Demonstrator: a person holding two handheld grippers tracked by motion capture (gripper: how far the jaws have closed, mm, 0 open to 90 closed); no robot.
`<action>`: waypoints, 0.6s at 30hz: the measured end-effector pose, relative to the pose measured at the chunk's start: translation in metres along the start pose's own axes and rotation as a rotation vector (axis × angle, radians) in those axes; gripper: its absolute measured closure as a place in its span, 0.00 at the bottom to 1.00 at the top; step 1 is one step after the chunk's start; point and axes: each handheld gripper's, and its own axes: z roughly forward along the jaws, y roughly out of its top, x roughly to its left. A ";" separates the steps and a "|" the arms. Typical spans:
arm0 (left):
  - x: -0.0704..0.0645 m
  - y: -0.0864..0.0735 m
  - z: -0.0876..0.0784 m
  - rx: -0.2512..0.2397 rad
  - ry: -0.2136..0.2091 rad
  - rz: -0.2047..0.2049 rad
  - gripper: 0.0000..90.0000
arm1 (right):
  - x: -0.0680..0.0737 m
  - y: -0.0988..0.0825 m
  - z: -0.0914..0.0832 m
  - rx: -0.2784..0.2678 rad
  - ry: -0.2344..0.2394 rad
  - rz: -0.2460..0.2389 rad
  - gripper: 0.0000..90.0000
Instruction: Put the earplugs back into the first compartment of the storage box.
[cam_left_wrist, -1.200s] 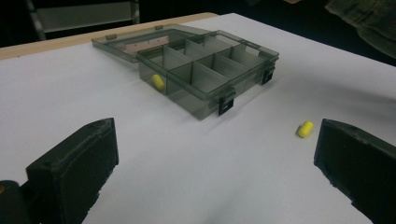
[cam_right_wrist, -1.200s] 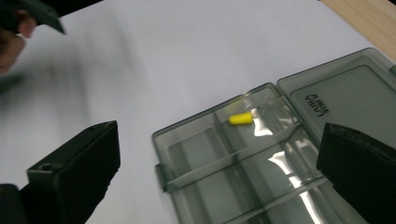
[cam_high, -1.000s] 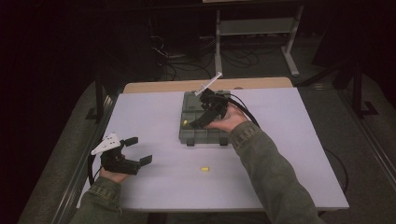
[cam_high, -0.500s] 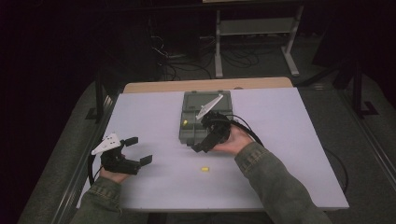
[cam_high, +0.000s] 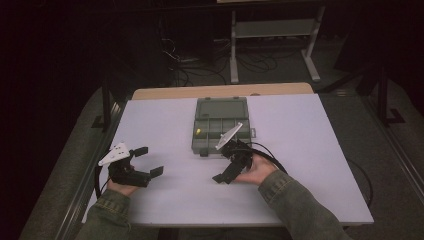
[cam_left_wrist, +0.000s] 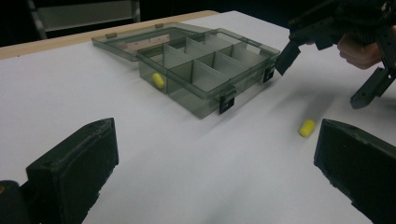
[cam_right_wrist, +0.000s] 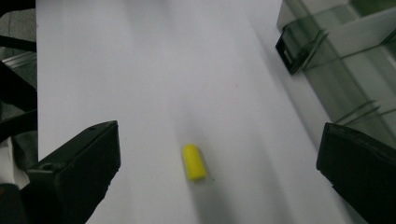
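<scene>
Right gripper (cam_high: 226, 169) hung wide open over a yellow capsule (cam_right_wrist: 194, 162) on the white tabletop (cam_high: 310, 150), dark room behind.

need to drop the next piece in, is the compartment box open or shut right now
Open. The compartment box has its lid folded back flat on the table behind it, dividers exposed, one yellow piece inside.

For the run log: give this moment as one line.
right gripper open above yellow plug | left gripper open, idle | organizer box open, one plug inside
</scene>
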 end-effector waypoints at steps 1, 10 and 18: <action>0.000 0.000 0.000 0.000 0.000 0.000 0.00 | 0.001 -0.001 0.002 0.005 0.000 -0.002 0.00; 0.000 0.000 0.000 -0.005 -0.006 -0.001 0.00 | 0.009 -0.011 0.016 0.066 0.013 -0.039 0.26; 0.000 0.000 -0.001 -0.005 -0.006 -0.001 0.00 | 0.009 -0.013 0.019 0.082 0.040 -0.061 0.59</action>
